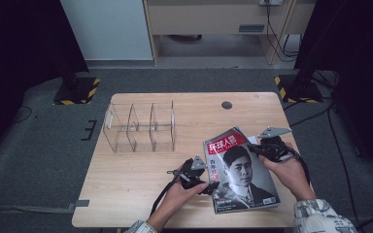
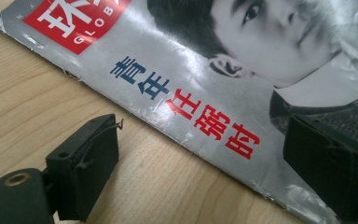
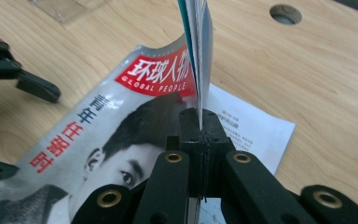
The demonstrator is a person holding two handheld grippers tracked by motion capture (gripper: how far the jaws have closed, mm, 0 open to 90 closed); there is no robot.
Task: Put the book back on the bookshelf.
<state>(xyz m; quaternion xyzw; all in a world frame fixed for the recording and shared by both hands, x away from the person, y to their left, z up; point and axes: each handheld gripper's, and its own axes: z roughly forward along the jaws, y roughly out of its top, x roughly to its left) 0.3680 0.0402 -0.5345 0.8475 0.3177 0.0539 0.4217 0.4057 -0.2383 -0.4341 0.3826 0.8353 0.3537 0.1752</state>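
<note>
A: High view first: what does the desk (image 1: 141,189) carry?

B: The biggest thing on it is a clear organizer (image 1: 140,127) with three compartments, standing toward the far left corner. Nearer the person, by the right edge, lies a magazine (image 1: 240,174) with a black-and-white portrait and a red title block on its cover. A white sheet (image 3: 251,128) lies on the desk under its far end. A round hole (image 1: 227,105) sits near the far edge.

A: And the right claw (image 1: 267,145)?

B: It is pinched tight on the magazine's far right corner. In the right gripper view the pages stand up on edge between the two closed jaws, and the cover curls upward there.

A: The left claw (image 1: 199,177)?

B: It sits at the magazine's left edge, jaws spread wide. In the left gripper view one jaw rests over the bare wood, the other over the cover, with the spine edge running between them. The pads do not press on it.
</note>
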